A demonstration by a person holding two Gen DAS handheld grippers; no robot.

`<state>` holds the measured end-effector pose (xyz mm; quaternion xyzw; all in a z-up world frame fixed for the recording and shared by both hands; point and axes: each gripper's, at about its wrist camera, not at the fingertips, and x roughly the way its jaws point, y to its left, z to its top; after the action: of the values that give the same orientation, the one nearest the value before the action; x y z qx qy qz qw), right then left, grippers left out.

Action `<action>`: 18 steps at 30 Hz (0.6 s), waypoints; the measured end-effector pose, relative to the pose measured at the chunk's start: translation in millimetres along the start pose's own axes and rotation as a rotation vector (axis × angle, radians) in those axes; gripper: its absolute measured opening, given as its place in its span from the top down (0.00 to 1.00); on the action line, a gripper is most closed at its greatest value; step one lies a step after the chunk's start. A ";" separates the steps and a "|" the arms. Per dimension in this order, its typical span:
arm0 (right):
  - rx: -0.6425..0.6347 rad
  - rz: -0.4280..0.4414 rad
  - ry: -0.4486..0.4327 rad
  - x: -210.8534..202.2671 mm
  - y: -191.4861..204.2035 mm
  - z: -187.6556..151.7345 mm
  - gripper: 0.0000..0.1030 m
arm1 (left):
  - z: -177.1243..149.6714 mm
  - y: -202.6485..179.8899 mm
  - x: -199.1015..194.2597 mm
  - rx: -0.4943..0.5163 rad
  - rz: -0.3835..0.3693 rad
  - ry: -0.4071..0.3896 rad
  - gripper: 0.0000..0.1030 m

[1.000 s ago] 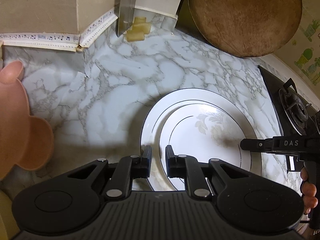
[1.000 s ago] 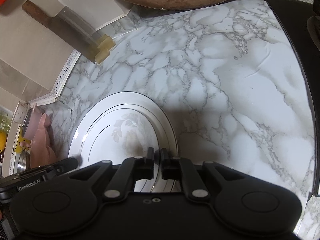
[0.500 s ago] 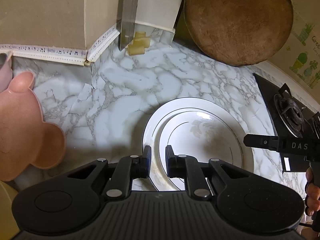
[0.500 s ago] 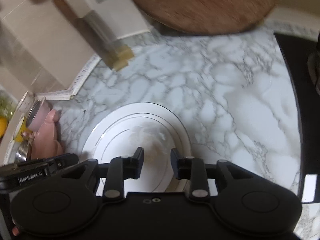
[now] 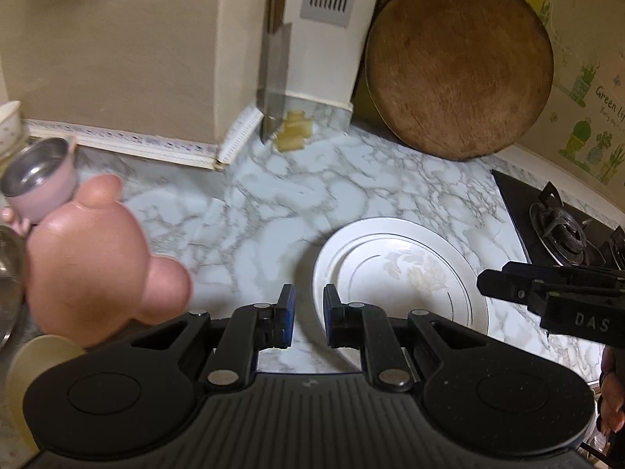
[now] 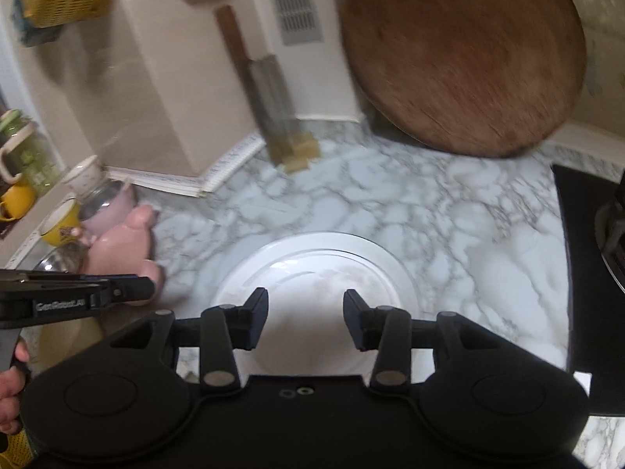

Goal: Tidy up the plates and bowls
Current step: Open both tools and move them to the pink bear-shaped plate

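Two white plates [image 5: 398, 269] lie stacked on the marble counter, the smaller floral one on top; the stack also shows in the right wrist view [image 6: 316, 269]. My left gripper [image 5: 308, 318] is open and empty above the stack's left rim. My right gripper [image 6: 305, 322] is wide open and empty above the stack's near side. A pink bear-shaped plate [image 5: 93, 262] lies to the left, also in the right wrist view [image 6: 125, 242]. A pink steel-lined cup [image 5: 39, 179] stands behind it.
A round wooden cutting board [image 5: 461, 62] leans on the back wall. A cleaver [image 6: 265, 90] stands in the corner. A black gas stove [image 5: 562, 222] is at the right. Cups and a yellow mug [image 6: 62, 219] crowd the left side.
Both grippers have lifted back from the plate stack. The right gripper opened wide and let go of the plate rim; the left jaws parted a little.
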<state>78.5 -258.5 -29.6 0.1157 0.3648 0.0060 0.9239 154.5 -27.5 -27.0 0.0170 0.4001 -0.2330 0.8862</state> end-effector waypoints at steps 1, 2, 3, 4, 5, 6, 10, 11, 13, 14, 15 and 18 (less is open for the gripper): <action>-0.014 0.010 -0.009 -2.9 6.6 -0.4 0.56 | -0.9 2.2 -5.4 -0.003 0.004 -0.009 0.86; -0.026 0.020 -0.019 -5.7 13.6 -0.9 0.53 | -2.3 4.7 -11.4 -0.005 0.010 -0.018 0.86; -0.037 0.032 -0.029 -8.5 20.2 -1.4 0.50 | -3.7 6.8 -16.9 -0.007 0.015 -0.028 0.85; -0.048 0.046 -0.039 -11.3 27.0 -1.8 0.46 | -5.2 9.8 -22.5 -0.009 0.018 -0.036 0.79; -0.058 0.059 -0.050 -13.7 33.5 -1.8 0.43 | -6.8 12.8 -28.8 -0.015 0.026 -0.049 0.74; -0.070 0.070 -0.063 -15.9 40.1 -1.7 0.42 | -8.3 16.0 -35.2 -0.027 0.036 -0.064 0.61; -0.121 0.126 -0.100 -20.6 68.1 2.1 0.34 | -12.1 32.6 -59.7 -0.066 0.071 -0.137 0.36; -0.137 0.138 -0.104 -21.0 75.9 2.9 0.28 | -13.3 37.2 -64.7 -0.074 0.079 -0.145 0.36; -0.172 0.162 -0.114 -20.5 91.4 4.4 0.20 | -16.2 46.1 -72.0 -0.085 0.093 -0.157 0.36; -0.189 0.171 -0.118 -19.5 98.5 5.5 0.18 | -18.0 50.0 -75.0 -0.087 0.104 -0.164 0.36; -0.204 0.178 -0.121 -18.7 105.1 6.5 0.17 | -19.5 54.0 -77.6 -0.088 0.116 -0.170 0.33; -0.233 0.197 -0.124 -14.2 123.1 8.7 0.02 | -24.1 65.8 -84.6 -0.096 0.141 -0.193 0.22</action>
<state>82.9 -141.9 13.0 0.0428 0.2909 0.1317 0.9467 117.3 70.1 7.0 -0.0195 0.3215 -0.1511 0.9346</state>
